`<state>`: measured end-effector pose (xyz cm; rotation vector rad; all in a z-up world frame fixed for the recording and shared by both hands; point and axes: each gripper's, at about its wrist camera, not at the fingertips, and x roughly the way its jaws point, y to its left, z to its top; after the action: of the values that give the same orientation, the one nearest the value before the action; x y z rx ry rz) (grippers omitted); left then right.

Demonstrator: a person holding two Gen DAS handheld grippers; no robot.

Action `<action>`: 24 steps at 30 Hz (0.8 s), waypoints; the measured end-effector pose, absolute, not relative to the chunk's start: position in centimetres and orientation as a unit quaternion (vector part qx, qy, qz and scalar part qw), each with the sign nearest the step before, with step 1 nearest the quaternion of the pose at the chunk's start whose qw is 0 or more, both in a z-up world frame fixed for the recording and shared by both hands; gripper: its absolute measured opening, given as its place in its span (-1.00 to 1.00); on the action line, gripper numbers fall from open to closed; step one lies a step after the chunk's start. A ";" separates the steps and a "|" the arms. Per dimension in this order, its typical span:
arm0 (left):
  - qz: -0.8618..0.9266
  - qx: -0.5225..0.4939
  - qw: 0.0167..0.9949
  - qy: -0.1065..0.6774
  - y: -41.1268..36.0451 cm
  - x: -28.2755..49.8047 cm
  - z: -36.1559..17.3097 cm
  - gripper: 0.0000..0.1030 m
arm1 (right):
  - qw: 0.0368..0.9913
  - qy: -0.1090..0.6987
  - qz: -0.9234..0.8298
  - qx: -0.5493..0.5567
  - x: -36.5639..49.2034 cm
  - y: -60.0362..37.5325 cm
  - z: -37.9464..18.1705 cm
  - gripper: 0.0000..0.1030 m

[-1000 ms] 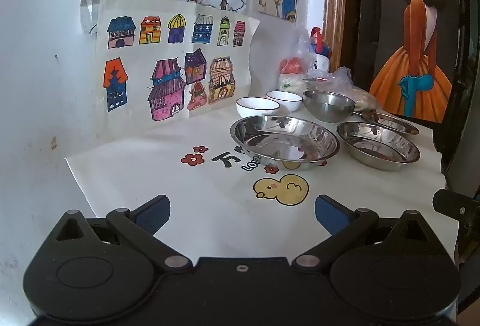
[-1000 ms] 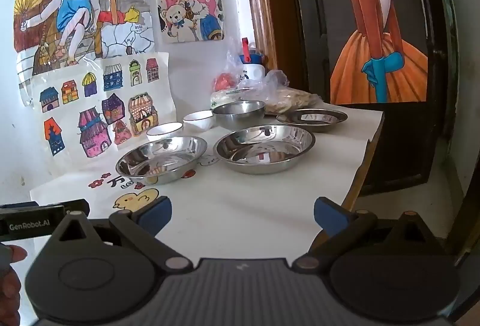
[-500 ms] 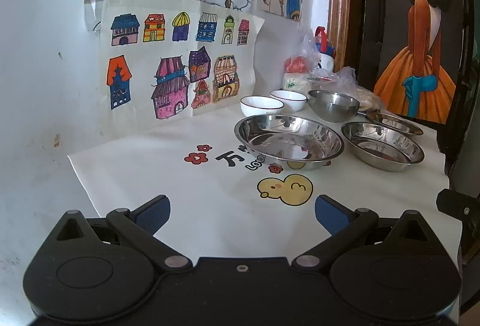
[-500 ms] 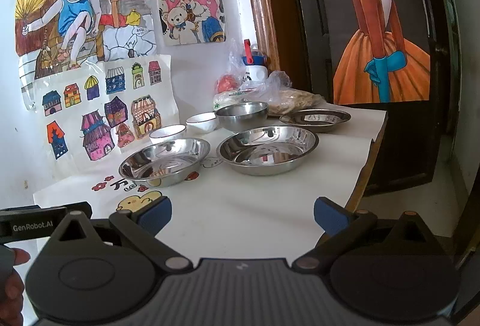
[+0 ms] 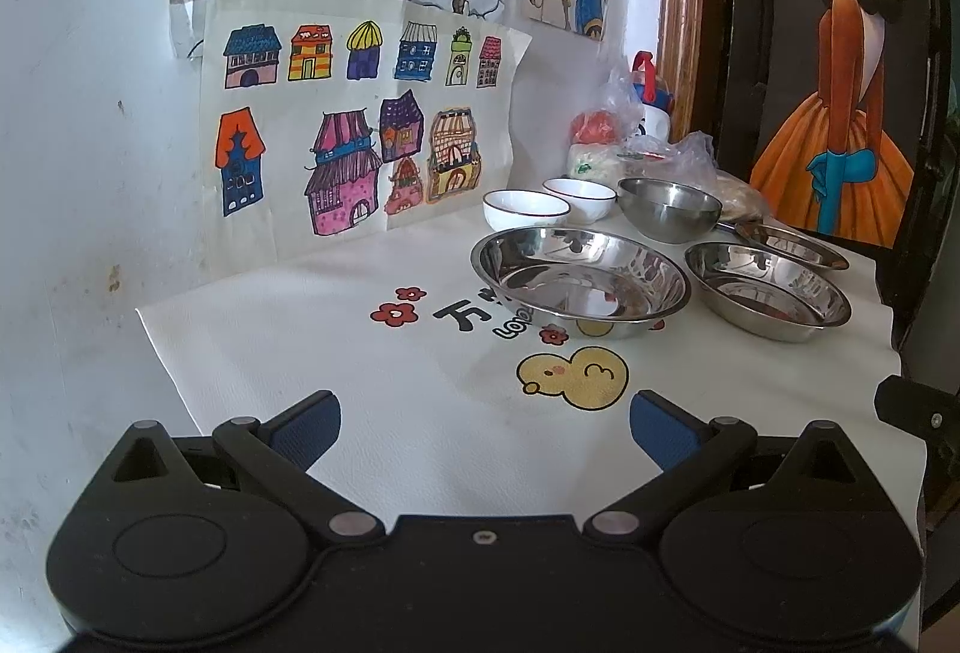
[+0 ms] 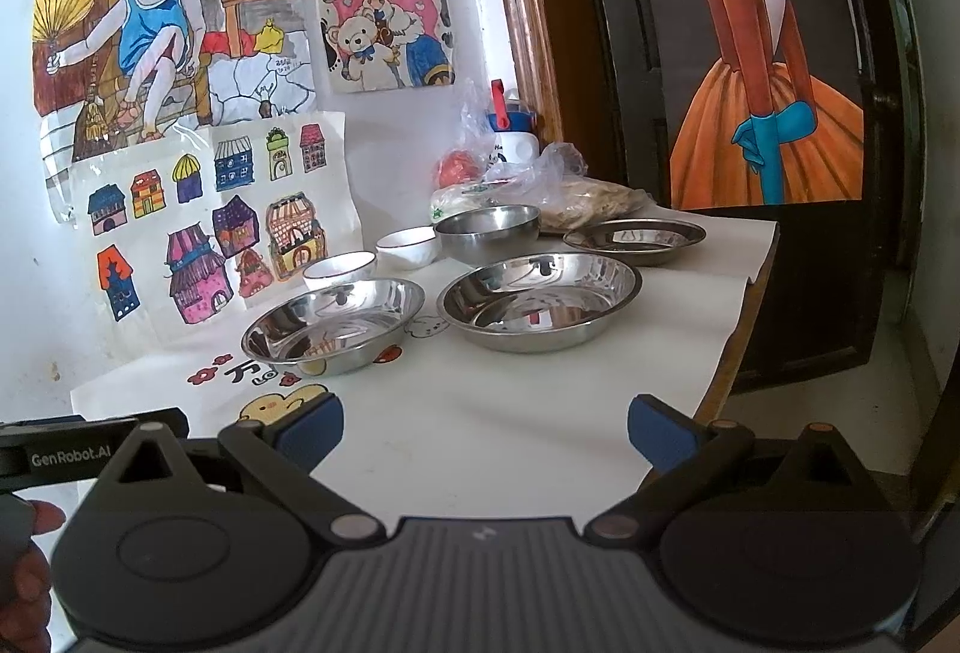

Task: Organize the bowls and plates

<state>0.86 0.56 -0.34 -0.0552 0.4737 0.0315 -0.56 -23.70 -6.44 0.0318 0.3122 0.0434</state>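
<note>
Over the near edge of the white printed tablecloth (image 5: pixel 360 353), the left gripper (image 5: pixel 485 422) and right gripper (image 6: pixel 485 428) have crept slightly forward, jaws spread, holding nothing; no dish is touched yet. Farther off, left to right: two white ceramic bowls (image 5: pixel 526 209), two wide steel plates (image 6: pixel 333 323), a deep steel bowl (image 6: pixel 487 227), a shallow steel plate (image 6: pixel 635 237). Behind them, the plastic bags' (image 6: pixel 558 185) contents are unclear.

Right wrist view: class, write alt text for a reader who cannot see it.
An open right gripper hovers above a white-covered table, holding nothing. Beyond it sit two large steel plates, a shallower steel plate, a steel bowl and two white bowls. Children's drawings cover the wall behind.
</note>
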 end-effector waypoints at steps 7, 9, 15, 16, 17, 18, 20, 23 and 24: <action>0.015 -0.027 0.972 0.234 0.6 0.8 -0.4 0.99 | 0.987 0.157 0.026 0.017 -0.6 -23.7 -6.3 1.00; 0.015 -0.027 0.972 0.234 0.6 0.9 -0.3 0.99 | 0.987 0.157 0.026 0.017 -0.5 -23.7 -6.2 1.00; 0.016 -0.027 0.972 0.234 0.6 0.9 -0.3 0.99 | 0.987 0.155 0.027 0.019 -0.5 -23.6 -6.2 1.00; 0.016 -0.028 0.972 0.234 0.6 0.9 -0.3 0.99 | 0.987 0.154 0.027 0.019 -0.5 -23.6 -6.2 1.00; 0.016 -0.028 0.972 0.234 0.6 0.9 -0.3 0.99 | 0.987 0.154 0.027 0.019 -0.5 -23.6 -6.2 1.00; 0.016 -0.028 0.972 0.234 0.6 0.9 -0.4 0.99 | 0.987 0.154 0.028 0.019 -0.5 -23.6 -6.2 1.00; 0.016 -0.028 0.972 0.234 0.6 0.9 -0.4 0.99 | 0.988 0.153 0.028 0.019 -0.5 -23.6 -6.2 1.00; 0.016 -0.027 0.972 0.232 0.6 0.9 -0.4 0.99 | 0.988 0.153 0.029 0.019 -0.5 -23.6 -6.2 1.00; 0.016 -0.027 0.972 0.232 0.6 0.9 -0.4 0.99 | 0.988 0.153 0.029 0.019 -0.5 -23.6 -6.3 1.00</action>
<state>0.89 0.63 -0.38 -0.0546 0.4692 0.0325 -0.54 -23.58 -6.26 0.0390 0.3072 0.0579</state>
